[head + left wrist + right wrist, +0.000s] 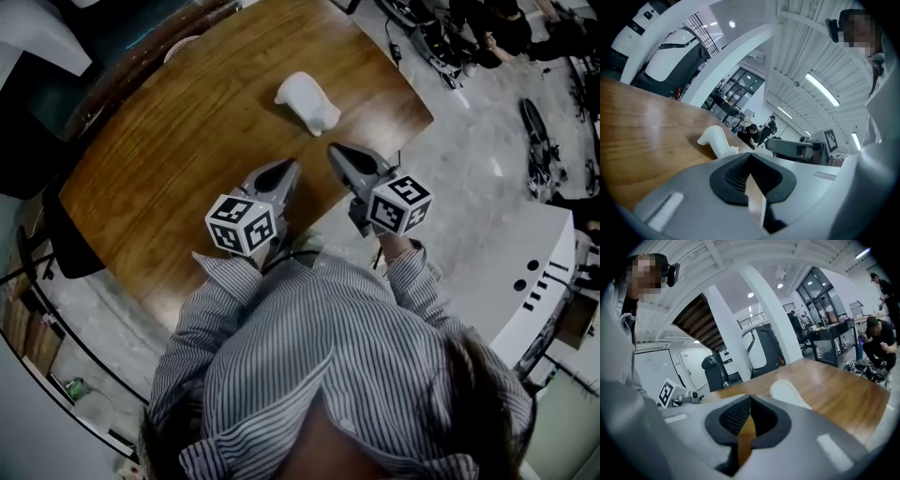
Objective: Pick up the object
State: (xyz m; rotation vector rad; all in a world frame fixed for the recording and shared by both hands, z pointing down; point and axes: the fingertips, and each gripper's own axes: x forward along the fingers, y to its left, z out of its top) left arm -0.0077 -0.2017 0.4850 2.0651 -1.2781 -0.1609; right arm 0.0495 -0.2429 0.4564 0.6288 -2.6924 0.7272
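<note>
A white, lumpy object (307, 99) lies on the brown wooden table (169, 169), toward its far side. Both grippers hover over the table's near edge, short of the object and apart from it. My left gripper (287, 170) has its jaws together with nothing between them. My right gripper (337, 151) is shut and empty too. In the left gripper view the object (717, 139) lies ahead and left of the closed jaws (750, 157), with the right gripper (794, 148) to the side. In the right gripper view the object (787, 393) peeks out just beyond the closed jaws (749, 399).
A black chair (67, 246) stands at the table's left edge. A white counter (530, 281) stands on the grey floor to the right. Cables and gear (441, 42) lie beyond the table's far right corner, where people (876, 341) work in the background.
</note>
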